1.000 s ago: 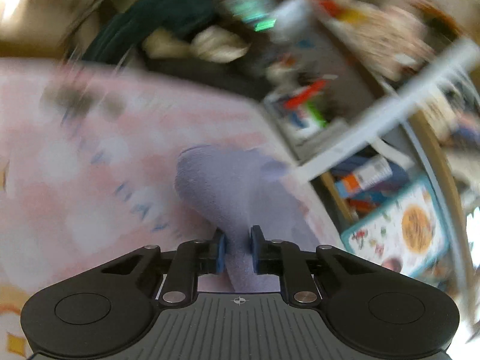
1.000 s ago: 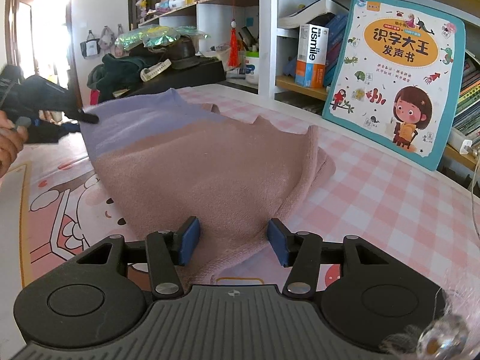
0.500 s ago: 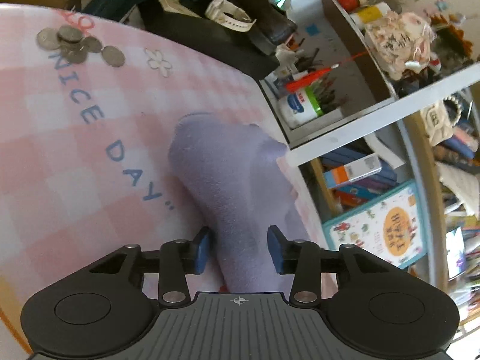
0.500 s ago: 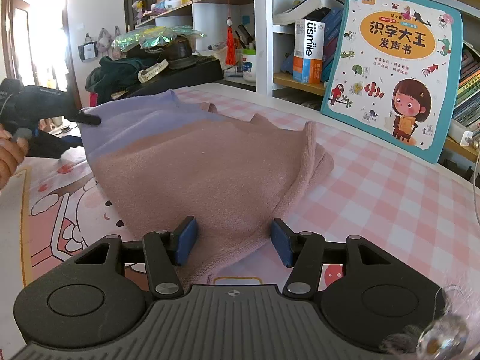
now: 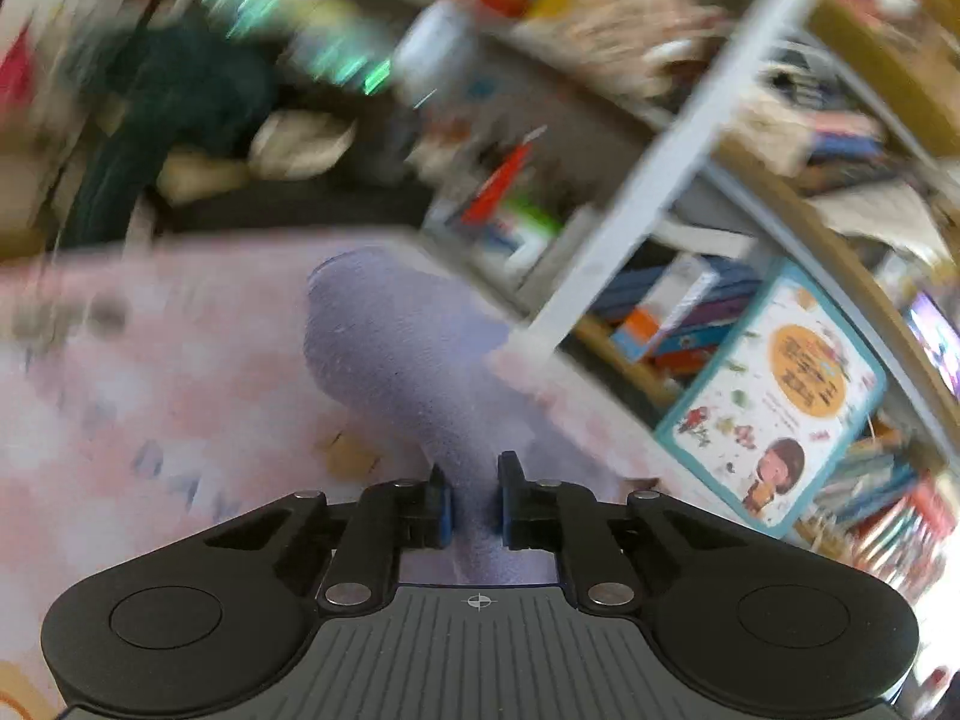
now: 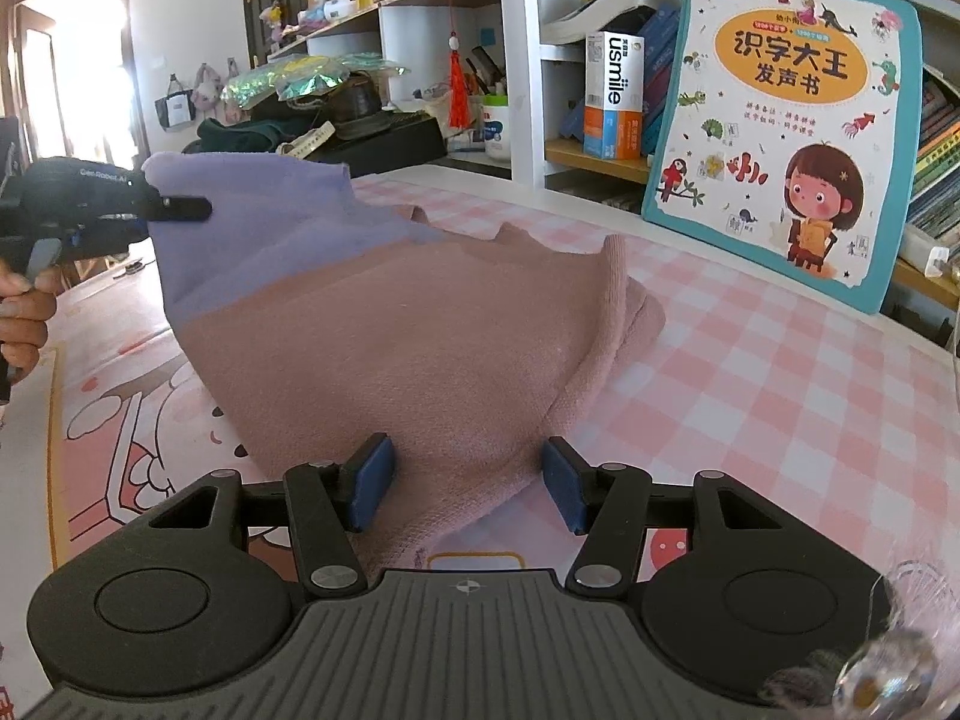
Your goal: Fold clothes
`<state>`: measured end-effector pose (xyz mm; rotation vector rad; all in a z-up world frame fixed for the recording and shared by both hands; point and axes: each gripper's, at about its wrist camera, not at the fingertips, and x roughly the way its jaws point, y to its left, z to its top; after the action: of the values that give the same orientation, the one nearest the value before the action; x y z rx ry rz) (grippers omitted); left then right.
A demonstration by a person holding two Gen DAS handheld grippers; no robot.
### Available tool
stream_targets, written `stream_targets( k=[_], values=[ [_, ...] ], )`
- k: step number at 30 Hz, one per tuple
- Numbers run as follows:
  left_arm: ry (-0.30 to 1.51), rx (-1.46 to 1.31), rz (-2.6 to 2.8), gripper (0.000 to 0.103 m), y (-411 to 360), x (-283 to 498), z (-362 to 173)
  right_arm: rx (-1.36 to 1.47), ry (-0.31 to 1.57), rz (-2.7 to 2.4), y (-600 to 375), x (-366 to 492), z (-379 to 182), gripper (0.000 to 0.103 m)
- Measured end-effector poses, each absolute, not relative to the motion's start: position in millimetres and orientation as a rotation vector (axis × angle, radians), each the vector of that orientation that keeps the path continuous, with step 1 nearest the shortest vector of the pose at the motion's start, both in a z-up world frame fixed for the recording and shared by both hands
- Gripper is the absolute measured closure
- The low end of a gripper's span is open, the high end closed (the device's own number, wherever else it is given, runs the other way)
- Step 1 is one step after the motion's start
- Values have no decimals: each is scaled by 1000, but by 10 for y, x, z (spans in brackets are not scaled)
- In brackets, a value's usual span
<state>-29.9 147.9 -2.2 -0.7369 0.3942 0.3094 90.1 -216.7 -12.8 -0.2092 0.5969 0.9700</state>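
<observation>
A knitted garment, lilac at one end (image 6: 264, 222) and dusty pink at the other (image 6: 420, 348), lies on the pink checked table mat (image 6: 750, 372). My left gripper (image 5: 474, 507) is shut on the lilac end (image 5: 390, 354) and holds it raised off the mat; it also shows at the left of the right wrist view (image 6: 180, 207). My right gripper (image 6: 465, 483) is open, its fingers on either side of the pink end, which rests on the mat.
A children's book (image 6: 780, 138) leans on the shelf unit at the right. Shelves with books, a white box (image 6: 612, 96) and clutter (image 6: 336, 102) line the table's far edge. The left wrist view is motion-blurred.
My left gripper opened half a second ago, then shut again on the lilac end and lifted it higher. My right gripper stays open around the pink end.
</observation>
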Motion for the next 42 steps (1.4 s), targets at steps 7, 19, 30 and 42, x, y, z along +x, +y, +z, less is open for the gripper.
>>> stream_targets(
  k=[7, 19, 30, 42],
  values=[
    [437, -1010, 299, 78, 1782, -332, -384, -203, 602, 974, -2180, 921, -127, 50],
    [420, -1044, 277, 70, 1797, -276, -411, -170, 587, 977, -2235, 922, -112, 48],
    [425, -1025, 263, 69, 1804, -261, -412, -13, 616, 921, -2373, 1104, -51, 58],
    [442, -630, 291, 86, 1457, -187, -40, 17, 674, 915, -2375, 1148, -148, 67]
  ],
)
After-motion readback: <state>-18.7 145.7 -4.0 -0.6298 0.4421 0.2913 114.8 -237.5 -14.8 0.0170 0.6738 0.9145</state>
